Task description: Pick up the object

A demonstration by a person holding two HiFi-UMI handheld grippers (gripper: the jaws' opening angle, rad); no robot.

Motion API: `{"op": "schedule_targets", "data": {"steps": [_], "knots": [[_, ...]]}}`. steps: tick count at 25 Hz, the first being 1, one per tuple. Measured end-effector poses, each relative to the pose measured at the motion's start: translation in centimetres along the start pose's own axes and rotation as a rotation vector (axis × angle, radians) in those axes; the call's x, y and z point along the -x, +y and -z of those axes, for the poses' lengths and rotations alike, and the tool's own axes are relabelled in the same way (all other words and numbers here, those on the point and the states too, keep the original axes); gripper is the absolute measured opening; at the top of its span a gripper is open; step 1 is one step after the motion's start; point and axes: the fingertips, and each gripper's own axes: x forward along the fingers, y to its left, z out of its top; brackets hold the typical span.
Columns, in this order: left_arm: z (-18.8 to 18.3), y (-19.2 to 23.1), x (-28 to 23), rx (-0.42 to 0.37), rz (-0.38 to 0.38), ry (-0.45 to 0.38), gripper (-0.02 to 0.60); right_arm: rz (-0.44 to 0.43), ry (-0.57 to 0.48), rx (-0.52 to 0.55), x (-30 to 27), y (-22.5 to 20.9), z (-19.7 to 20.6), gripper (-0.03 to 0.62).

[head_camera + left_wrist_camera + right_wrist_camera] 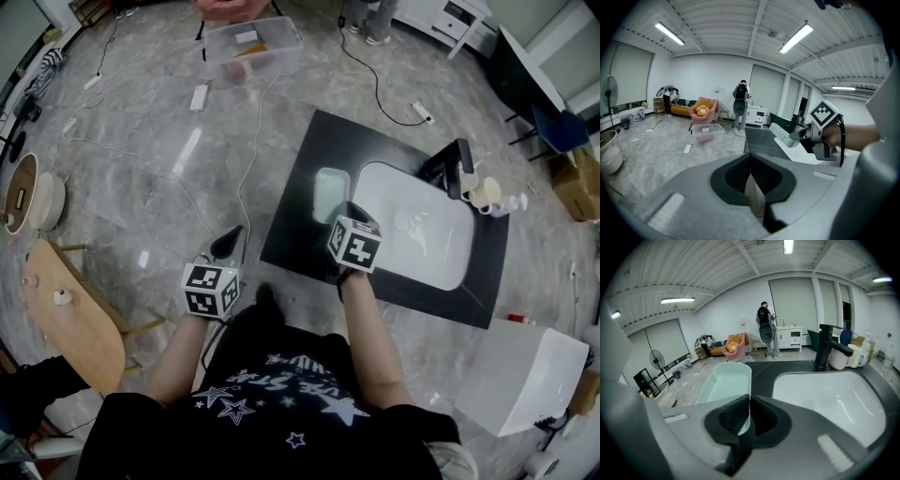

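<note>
A pale mint tray (330,192) lies on the black counter (298,178), just left of the white sink (427,246). My right gripper (349,208) hovers at the tray's near right corner with its jaws shut. In the right gripper view the closed tips (749,401) line up with the right rim of the tray (724,383), and nothing shows between them. My left gripper (228,242) hangs off the counter's left side over the floor. Its jaws (750,159) are shut and empty.
A black faucet (461,167) stands at the sink's far right with cups and bottles (489,195) beside it. On the floor are a clear plastic box (251,49) and cables. A wooden table (70,309) is at left, a white box (525,380) at right.
</note>
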Motion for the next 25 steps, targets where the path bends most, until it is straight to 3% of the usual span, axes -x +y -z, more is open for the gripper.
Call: {"op": "schedule_targets", "data": {"steps": [10, 25], "knots": [[2.2, -9.5, 3.7, 0.002, -0.073, -0.041, 0.009, -0.126, -0.046, 0.070, 7.3, -4.5, 1.3, 0.011], [9.3, -20.7, 9.6, 0.073, -0.205, -0.037, 0.009, -0.283, -0.016, 0.183, 14.3, -9.7, 7.6, 0.011]]}}
